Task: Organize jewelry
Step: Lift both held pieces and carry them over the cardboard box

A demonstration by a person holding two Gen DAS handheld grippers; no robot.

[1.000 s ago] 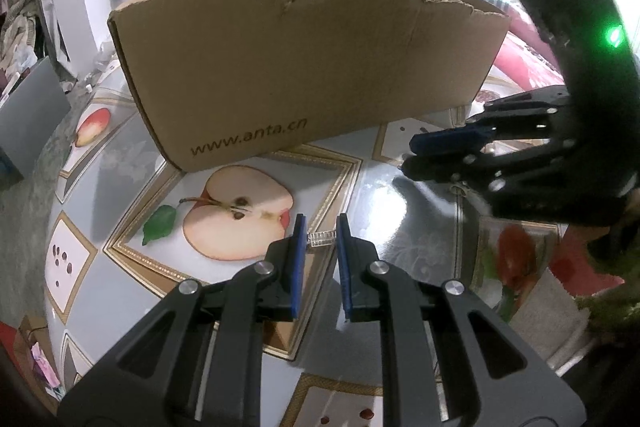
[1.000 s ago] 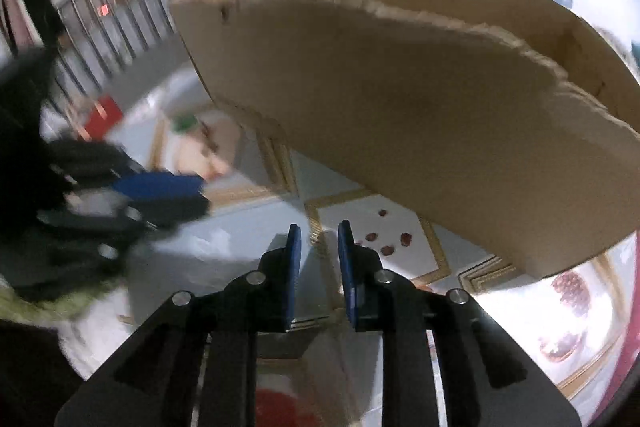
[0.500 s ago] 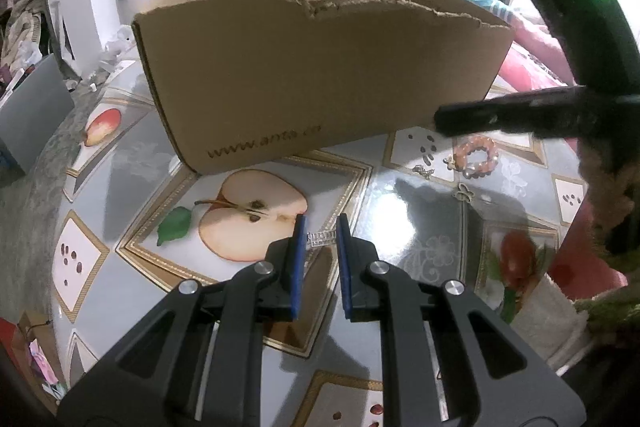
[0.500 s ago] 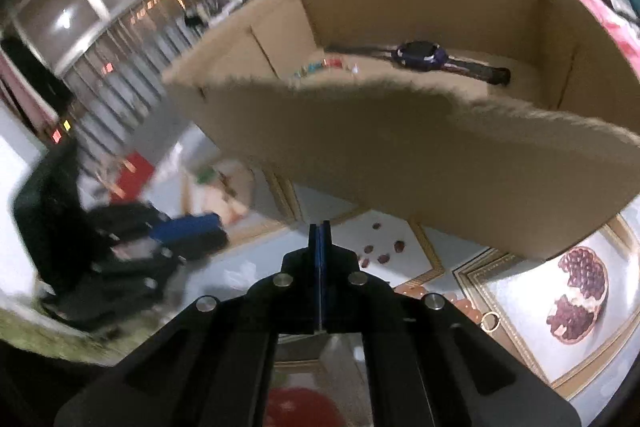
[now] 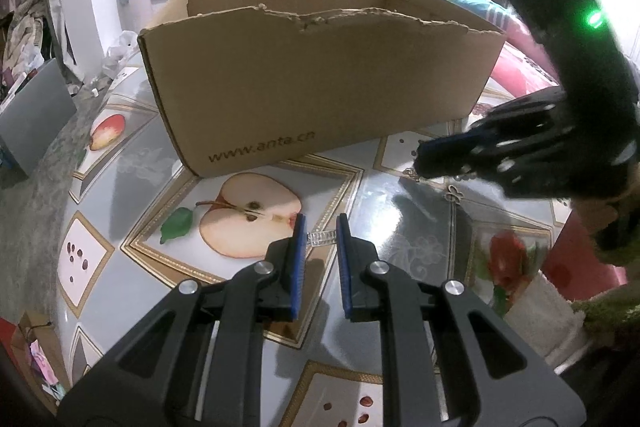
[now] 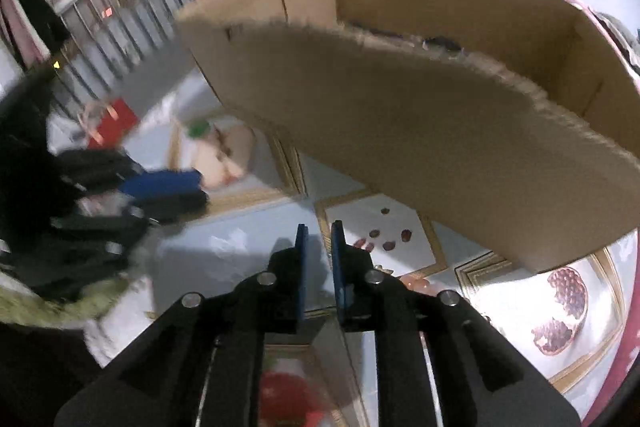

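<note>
Left gripper [image 5: 321, 227] pinches one clear clasp [image 5: 321, 238]; one box [image 5: 320, 83]

A small clear crystal-studded bar [image 5: 321, 238] lies level, pinched at its ends, above the table's apple picture. The open brown cardboard box [image 5: 320, 83] with a torn front rim stands farther back on the table [image 5: 404, 227]. Small metal charms [image 5: 454, 191] lie by its right front corner.
</note>
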